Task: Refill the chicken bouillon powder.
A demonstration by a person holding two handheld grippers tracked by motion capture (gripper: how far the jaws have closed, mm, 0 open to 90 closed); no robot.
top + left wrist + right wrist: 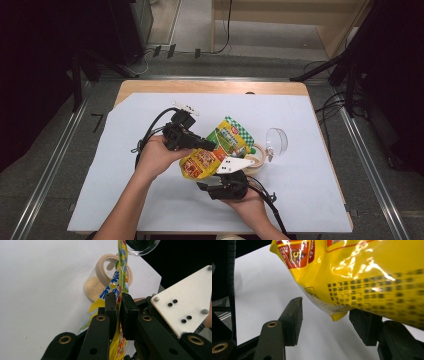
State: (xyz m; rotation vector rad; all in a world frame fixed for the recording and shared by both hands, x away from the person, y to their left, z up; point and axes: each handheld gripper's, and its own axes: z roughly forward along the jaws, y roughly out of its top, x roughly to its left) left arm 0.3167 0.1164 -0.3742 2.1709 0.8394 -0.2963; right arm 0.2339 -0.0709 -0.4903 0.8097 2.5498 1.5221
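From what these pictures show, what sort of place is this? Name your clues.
Probably a lab or studio set up for recording: a table under a white sheet, dark tripod legs beside it, and loose cables on the grey floor.

Pouch [367,267]: glossy yellow plastic film, crinkled, w/ glare spots. Jaw pads [130,315]: matt black, probably rubber. Plate [185,302]: smooth matt white plastic. Sheet [150,150] on table: matt, pale, paper-like. Table edge [210,87]: light wood. Lid [276,140]: clear plastic.
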